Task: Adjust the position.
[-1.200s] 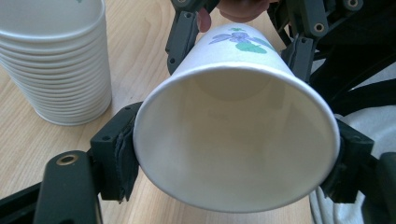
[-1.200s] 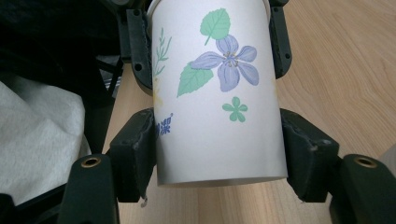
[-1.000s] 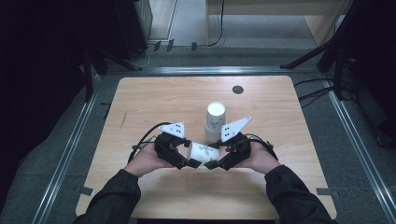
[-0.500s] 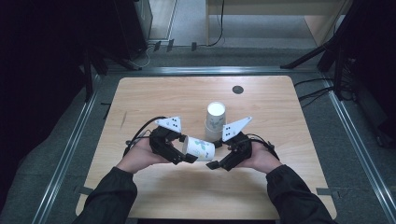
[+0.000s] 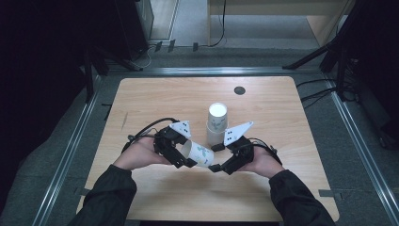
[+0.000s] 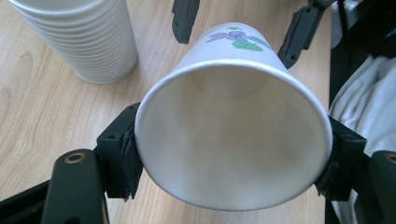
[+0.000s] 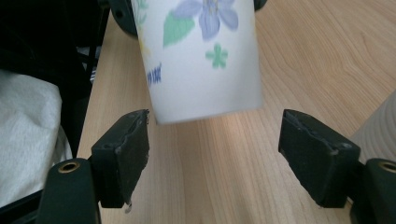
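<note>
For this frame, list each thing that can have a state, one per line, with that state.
Cup: on its side, gripped at the rim, off the stack.
Stack of cups: upright on the table, untouched.
Left gripper: shut on the cup.
Right gripper: open, jaws either side of the cup's base, not touching.

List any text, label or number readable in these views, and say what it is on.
Paper cup held in the left gripper: a short blue print beside the flower pattern, too blurred to read.
Stack of cups: no print visible.
Nothing else carries legible text.
</note>
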Demonstrator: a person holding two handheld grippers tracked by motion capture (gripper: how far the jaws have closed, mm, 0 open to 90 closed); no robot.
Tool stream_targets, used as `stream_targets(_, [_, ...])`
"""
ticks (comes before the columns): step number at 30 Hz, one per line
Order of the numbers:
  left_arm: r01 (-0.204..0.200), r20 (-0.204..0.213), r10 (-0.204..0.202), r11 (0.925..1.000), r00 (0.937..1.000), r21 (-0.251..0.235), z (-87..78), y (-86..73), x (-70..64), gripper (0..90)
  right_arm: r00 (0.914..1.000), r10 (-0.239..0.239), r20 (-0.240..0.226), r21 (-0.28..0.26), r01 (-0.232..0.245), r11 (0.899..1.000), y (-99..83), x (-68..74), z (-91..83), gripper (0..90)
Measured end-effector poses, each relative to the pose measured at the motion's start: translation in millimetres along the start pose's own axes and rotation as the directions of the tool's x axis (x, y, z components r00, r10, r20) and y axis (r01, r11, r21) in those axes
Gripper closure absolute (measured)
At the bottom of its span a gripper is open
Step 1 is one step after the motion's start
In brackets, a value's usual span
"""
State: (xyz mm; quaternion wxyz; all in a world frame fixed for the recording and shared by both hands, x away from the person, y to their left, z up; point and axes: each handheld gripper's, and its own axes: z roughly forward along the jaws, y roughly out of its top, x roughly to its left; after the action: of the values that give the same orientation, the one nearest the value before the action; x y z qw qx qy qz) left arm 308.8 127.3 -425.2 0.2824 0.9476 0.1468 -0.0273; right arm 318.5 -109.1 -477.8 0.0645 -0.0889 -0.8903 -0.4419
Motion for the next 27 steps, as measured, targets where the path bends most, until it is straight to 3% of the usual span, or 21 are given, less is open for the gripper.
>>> stream_targets(4, [-0.015, 0.011, 0.014, 0.9986, 0.9998, 0.050, 7.7, 6.8, -1.1, 24.9, 1.0000, -0.006, 0.001, 0.010, 0.006, 1.000, -0.7, 2.8, 4.8, 24.9])
stream_targets(16, [-0.071, 0.033, 0.068, 0.9925, 0.9971, 0.100, 23.5, 17.3, -5.5, 24.8, 0.9998, -0.021, -0.005, 0.024, 0.021, 0.999, -1.7, 8.9, 15.4, 29.4])
stream_targets(27, [-0.094, 0.045, 0.090, 0.9911, 0.9949, 0.094, 25.7, 16.6, -6.8, 24.1, 0.9995, -0.027, -0.019, 0.038, 0.028, 0.999, -1.1, 11.9, 16.7, 34.7])
